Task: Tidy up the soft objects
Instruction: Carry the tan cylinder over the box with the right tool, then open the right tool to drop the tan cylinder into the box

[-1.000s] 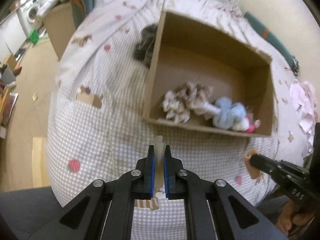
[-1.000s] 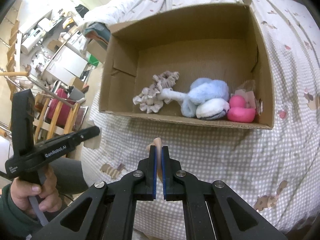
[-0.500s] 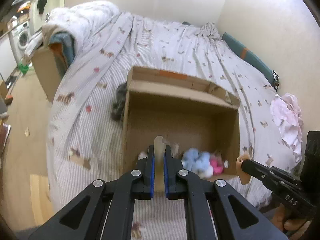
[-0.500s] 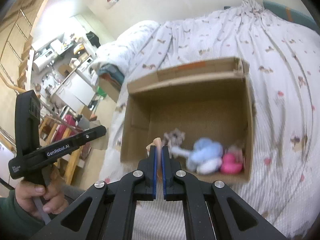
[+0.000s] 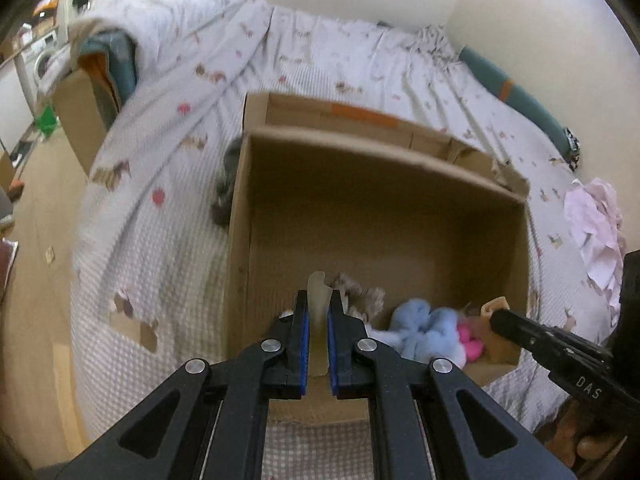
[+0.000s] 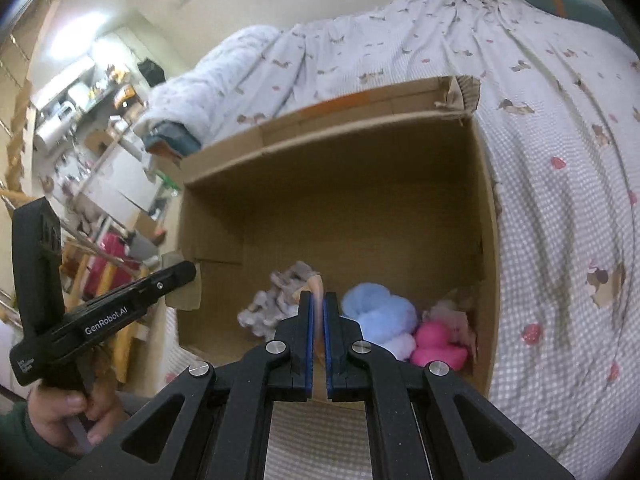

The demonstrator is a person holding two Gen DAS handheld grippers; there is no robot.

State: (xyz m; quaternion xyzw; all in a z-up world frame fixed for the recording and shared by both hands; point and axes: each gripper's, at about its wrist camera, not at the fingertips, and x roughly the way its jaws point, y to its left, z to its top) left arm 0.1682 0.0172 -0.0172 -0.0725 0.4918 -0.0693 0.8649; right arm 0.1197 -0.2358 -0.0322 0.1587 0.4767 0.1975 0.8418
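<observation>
An open cardboard box [image 5: 376,216] [image 6: 340,200] lies on the bed. Inside at its near side lie a grey-beige frilly scrunchie [image 6: 272,304], a fluffy blue toy [image 5: 424,328] [image 6: 380,312] and a pink rubber duck [image 6: 438,346]. My left gripper [image 5: 318,320] is shut on the box's near wall, a pale cardboard sliver showing between its blue pads. My right gripper [image 6: 318,312] is shut on the same near wall, further right; it also shows in the left wrist view [image 5: 520,332].
The bed [image 5: 168,184] has a white checked cover with small prints. A dark grey soft thing [image 5: 226,184] lies left of the box. Pink cloth [image 5: 596,216] lies right. A second cardboard box [image 5: 86,112] stands at the bed's left side. Cluttered shelves [image 6: 80,120] are far left.
Both grippers kept their hold while the box tilted and rose: the view swung from looking down into it to looking along the bed, and the toys now sit low by the near wall.
</observation>
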